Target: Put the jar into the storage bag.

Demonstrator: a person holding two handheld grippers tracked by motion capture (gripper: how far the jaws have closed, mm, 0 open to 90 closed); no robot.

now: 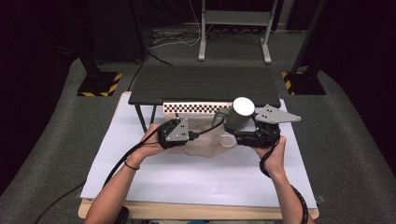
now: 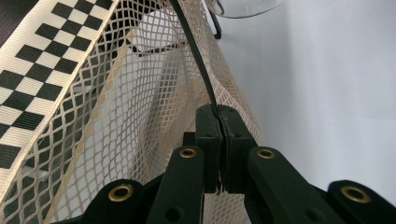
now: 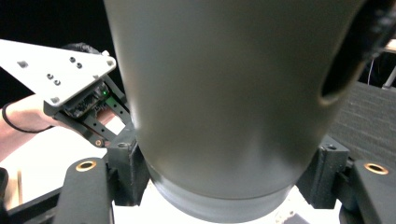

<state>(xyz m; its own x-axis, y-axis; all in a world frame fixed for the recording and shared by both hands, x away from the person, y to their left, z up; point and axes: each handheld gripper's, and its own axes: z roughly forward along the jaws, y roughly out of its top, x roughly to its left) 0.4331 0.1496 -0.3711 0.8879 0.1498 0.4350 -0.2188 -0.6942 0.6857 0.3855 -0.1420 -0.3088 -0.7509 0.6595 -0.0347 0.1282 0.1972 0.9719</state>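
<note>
Between my right fingers (image 3: pixel 224 186) sits a grey tumbler (image 3: pixel 224 93), clenched near its base end, one finger on each side. Its long axis runs tilted, the flat pale end (image 1: pixel 243 107) pointing up and toward the far side in the high view, lifted off the worktop (image 1: pixel 196 172). Left fingers (image 2: pixel 217 140) are pinched tight on the edge of a cream mesh bag (image 2: pixel 126 121), with a dark cord (image 2: pixel 194 51) running out from between them. The bag's checkered band (image 2: pixel 32 93) lies along its far edge. In the high view the bag (image 1: pixel 205 135) lies on the white sheet between my two hands, just under the tumbler. A clear lid (image 1: pixel 226 139) rests beside the bag. A low black shelf (image 1: pixel 205 84) stands right behind, close to the tumbler's upper end. Open room lies toward me, across the bare white sheet.
</note>
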